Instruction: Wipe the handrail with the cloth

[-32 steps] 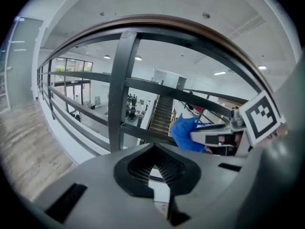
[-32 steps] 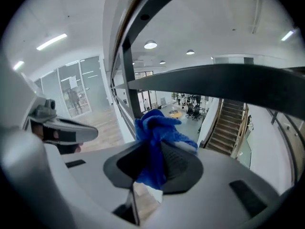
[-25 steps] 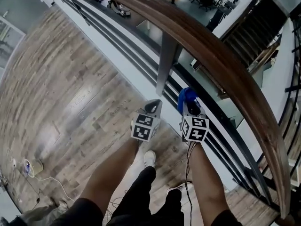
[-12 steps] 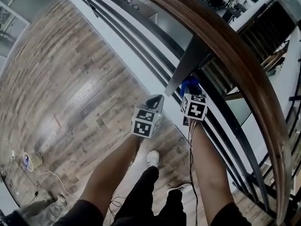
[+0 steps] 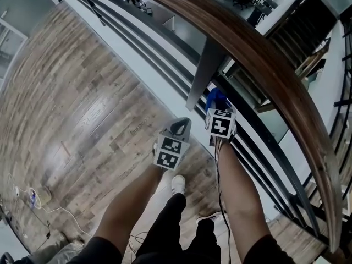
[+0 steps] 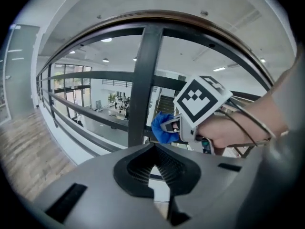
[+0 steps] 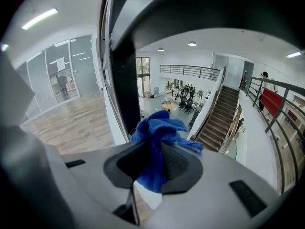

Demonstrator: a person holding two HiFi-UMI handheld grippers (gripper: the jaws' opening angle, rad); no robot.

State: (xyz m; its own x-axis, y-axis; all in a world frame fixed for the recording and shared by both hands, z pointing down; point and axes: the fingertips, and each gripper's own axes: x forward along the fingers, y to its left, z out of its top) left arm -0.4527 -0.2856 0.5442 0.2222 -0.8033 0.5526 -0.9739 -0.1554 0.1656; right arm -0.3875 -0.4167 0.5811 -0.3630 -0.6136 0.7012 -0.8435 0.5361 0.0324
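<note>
Upstairs on a wood-plank floor, at a railing over an open atrium, held the left gripper with jaws closed on nothing and the right gripper clamped on a bunched blue cloth, both low near the dark steel post and well short of the brown wooden handrail above. Judged the wiping not yet begun: needed to lift the cloth onto the rail's top, press the loose bunch rather than the jaw tips against the wood, and drag steadily along the curve, keeping the grip firm over the drop.
</note>
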